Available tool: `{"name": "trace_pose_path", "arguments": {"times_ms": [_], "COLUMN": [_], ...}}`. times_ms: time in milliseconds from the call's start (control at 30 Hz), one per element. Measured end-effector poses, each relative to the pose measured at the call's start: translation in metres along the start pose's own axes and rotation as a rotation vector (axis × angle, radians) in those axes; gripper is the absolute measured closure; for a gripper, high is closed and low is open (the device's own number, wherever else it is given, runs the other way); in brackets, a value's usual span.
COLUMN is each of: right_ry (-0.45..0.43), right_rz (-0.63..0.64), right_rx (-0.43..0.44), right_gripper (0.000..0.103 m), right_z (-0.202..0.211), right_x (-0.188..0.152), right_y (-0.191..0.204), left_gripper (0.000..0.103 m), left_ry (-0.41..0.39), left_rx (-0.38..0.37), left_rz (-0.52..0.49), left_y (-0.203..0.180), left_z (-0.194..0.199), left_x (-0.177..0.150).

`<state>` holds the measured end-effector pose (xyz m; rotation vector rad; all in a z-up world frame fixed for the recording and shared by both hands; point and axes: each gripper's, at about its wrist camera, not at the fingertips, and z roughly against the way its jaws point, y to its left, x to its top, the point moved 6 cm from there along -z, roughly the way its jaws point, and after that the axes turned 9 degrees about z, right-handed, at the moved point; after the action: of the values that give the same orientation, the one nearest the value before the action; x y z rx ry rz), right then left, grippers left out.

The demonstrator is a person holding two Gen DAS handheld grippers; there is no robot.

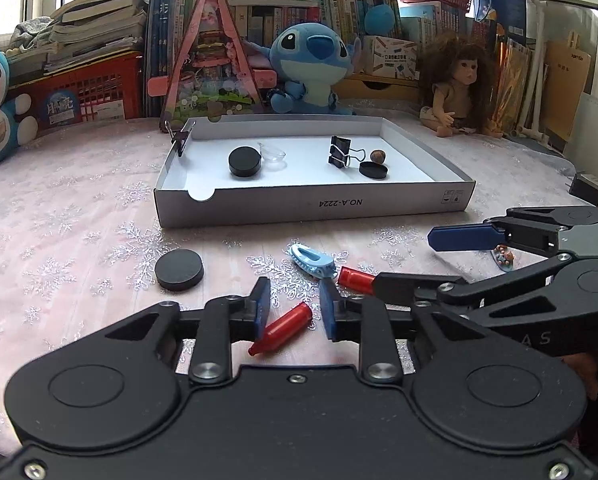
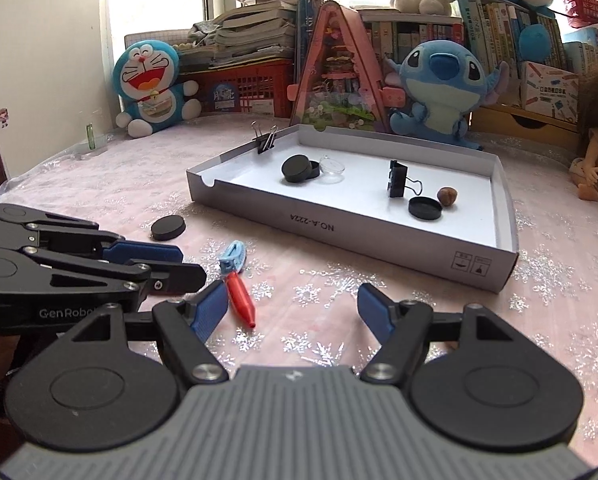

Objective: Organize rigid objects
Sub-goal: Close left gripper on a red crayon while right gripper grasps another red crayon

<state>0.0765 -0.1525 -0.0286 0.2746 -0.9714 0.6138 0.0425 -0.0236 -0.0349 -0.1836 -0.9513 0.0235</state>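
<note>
Cap [image 1: 282, 330], red, lies inside narrow left hand-held gripper [image 1: 293, 298] (right view hides it); right one [image 2: 291, 294] gapes empty.

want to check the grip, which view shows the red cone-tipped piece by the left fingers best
The left wrist view: the red piece lies full-length between the left gripper's fingers. In the right wrist view, no fingers appear around the one red piece visible.

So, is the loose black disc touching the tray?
Apart. Left wrist view shows a strip of bare cloth between the disc and the tray; right wrist view agrees.
</note>
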Motion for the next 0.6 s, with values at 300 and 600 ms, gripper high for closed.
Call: {"name": "trace_pose_path", "arguments": {"times_ms": [300,600], "right_ry": [0.062,0.047], "right_rz": [0.029,-0.037], "right_rx": [-0.134,-0.183], "right_gripper": [0.022,0.022], "right_z": [-0.006,-0.004], "right_x": [-0.008,-0.003], "right_y": [-0.017,-0.030], "left_gripper": [0.066,0.066], "left_ry": [0.009,0.024], "left_rx": [0.010,0.052], "left_rz": [-0.006,-0.032], "left_y": [0.008,0.016], "left_z": [0.013,0.025], "left_x": [-0.003,-0.013]}}
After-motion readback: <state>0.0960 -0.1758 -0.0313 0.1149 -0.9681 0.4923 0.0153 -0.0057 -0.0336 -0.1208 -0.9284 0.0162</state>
